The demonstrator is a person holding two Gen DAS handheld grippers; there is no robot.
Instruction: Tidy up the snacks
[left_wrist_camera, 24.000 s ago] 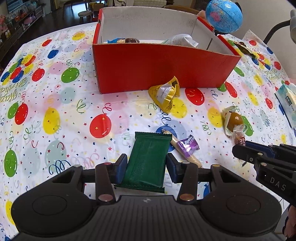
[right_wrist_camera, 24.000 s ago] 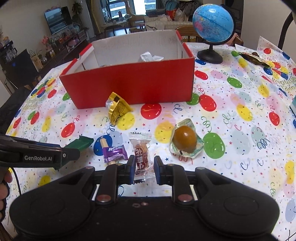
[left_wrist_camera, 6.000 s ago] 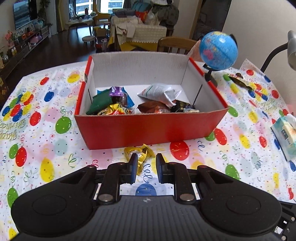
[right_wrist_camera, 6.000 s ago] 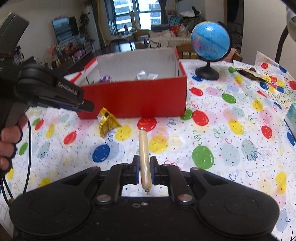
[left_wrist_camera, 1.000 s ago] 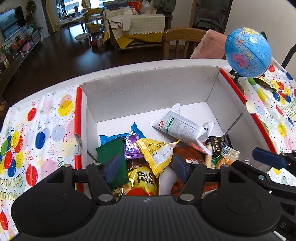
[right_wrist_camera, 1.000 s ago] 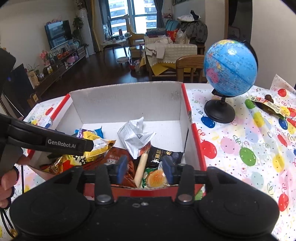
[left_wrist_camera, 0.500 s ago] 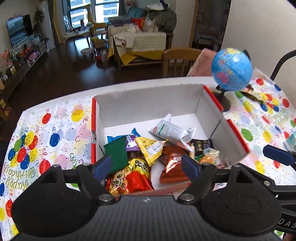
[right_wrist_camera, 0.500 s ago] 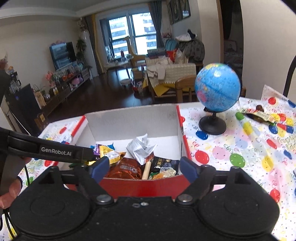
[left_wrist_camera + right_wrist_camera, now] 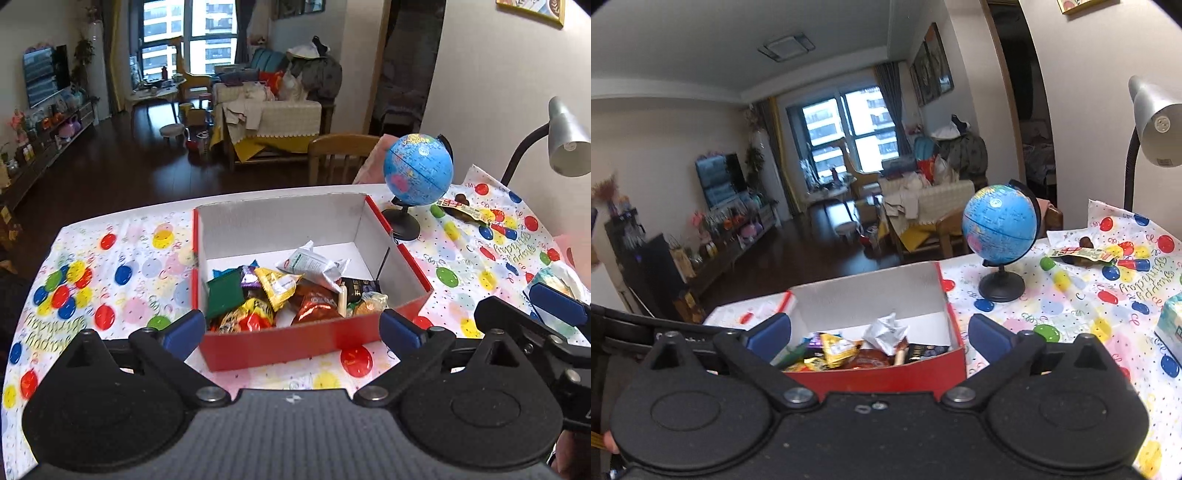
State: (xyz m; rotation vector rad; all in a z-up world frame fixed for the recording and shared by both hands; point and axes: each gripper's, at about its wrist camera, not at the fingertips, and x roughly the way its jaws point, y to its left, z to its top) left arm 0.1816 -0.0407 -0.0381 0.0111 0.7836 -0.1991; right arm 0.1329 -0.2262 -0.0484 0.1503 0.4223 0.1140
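Left hand-held gripper [image 9: 291,330] spread wide and opening, nothing between the blue pads, touching nothing, held above and short of the red box [image 9: 295,343]. Right hand-held gripper [image 9: 880,331] likewise opening wide and empty, raised clear of the same box. Snacks [image 9: 288,291] heaped together inside the box, mostly toward its near wall, likely gathered there to tidy the table [image 9: 122,266]. 1 wrapper [image 9: 463,212] lying apart beyond the globe [image 9: 417,173], possibly unsorted.
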